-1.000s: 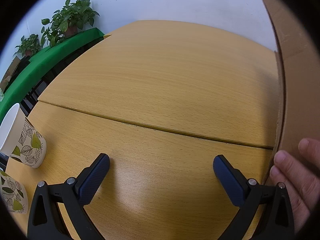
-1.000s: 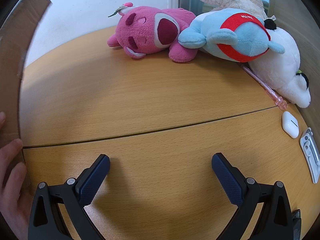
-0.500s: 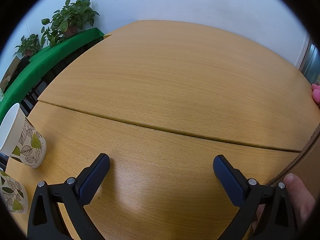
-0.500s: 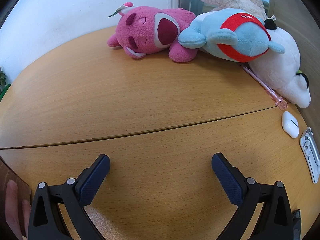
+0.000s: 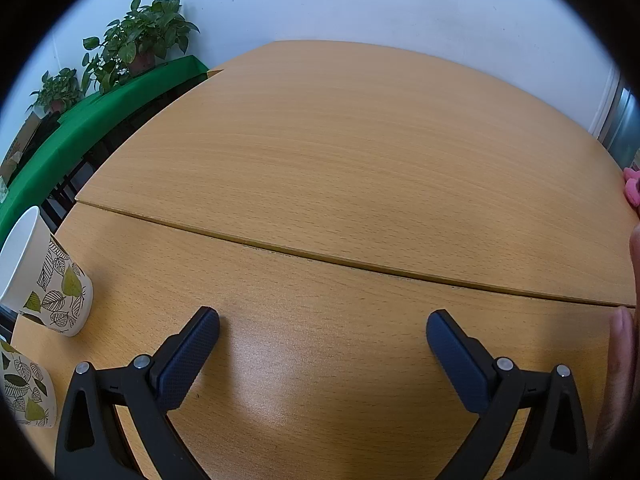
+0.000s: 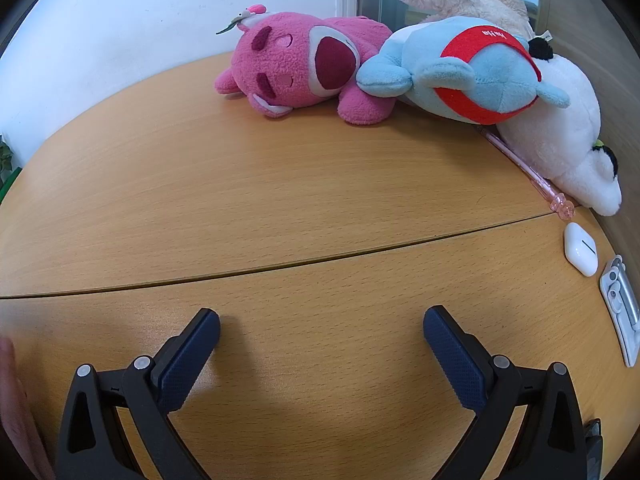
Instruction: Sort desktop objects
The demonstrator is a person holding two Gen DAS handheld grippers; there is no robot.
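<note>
My left gripper (image 5: 322, 326) rests open above bare wood, nothing between its fingers. Two leaf-patterned paper cups stand at its left: one (image 5: 44, 276) further back, one (image 5: 24, 388) at the near edge. My right gripper (image 6: 321, 324) is open too, over the table. Far ahead of it lie a pink plush bear (image 6: 300, 64), a blue plush with a red band (image 6: 472, 68) and a white plush (image 6: 560, 140). A pink pen (image 6: 528, 168), a white earbud case (image 6: 580, 248) and a white clip-like object (image 6: 620, 308) lie at the right.
The wooden table (image 5: 340, 152) has a seam running across it. A person's hand shows at the right edge of the left view (image 5: 622, 360) and the left edge of the right view (image 6: 12, 400). Potted plants (image 5: 140, 44) stand on a green-covered bench (image 5: 100, 108) beyond the table.
The cardboard piece held by the hand between the two grippers has been lowered out of both views. Only the hand stays at the edges. Neither gripper has moved.
</note>
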